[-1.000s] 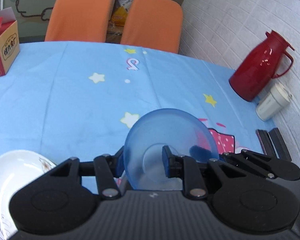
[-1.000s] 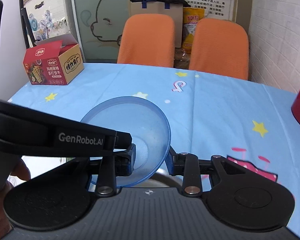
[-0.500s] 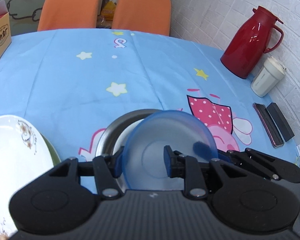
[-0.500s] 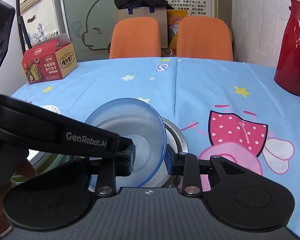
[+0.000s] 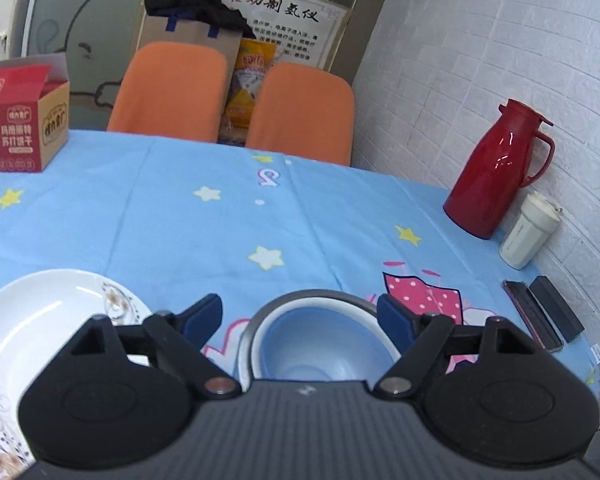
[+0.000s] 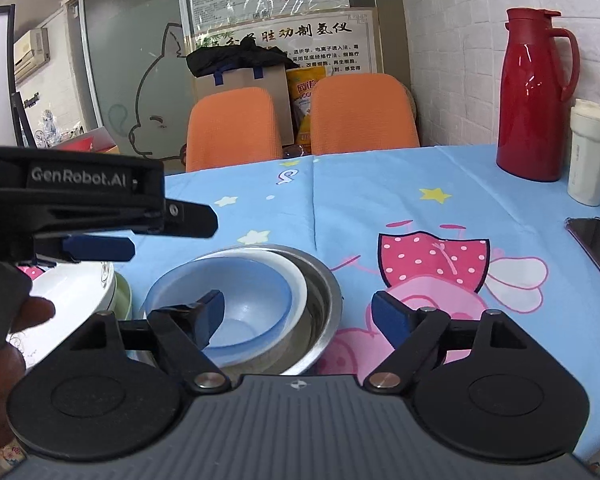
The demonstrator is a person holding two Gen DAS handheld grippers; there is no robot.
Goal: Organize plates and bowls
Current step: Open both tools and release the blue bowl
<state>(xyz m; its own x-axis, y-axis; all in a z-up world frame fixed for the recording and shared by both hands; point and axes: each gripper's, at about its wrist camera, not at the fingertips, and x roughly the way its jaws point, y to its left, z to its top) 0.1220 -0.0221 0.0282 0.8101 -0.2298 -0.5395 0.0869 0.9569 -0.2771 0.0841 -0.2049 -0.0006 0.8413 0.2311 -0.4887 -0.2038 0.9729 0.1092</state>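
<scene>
Nested now on the blue star-print tablecloth (image 6: 380, 184): a round stainless-steel bowl (image 6: 320, 284) holding a white bowl (image 6: 296, 276), with the translucent blue plastic bowl (image 6: 224, 300) innermost and slightly off-centre. Beside it, close on the left, a white floral-rimmed plate (image 5: 40, 320) stacked on a pale green one (image 6: 122, 300).

Both released — left gripper (image 5: 300, 316) and right gripper (image 6: 296, 312) opening wide around nothing, yet one right fingertip (image 6: 210, 314) low over the blue rim, so likely to snag and tip the light bowl out if withdrawn carelessly.
</scene>
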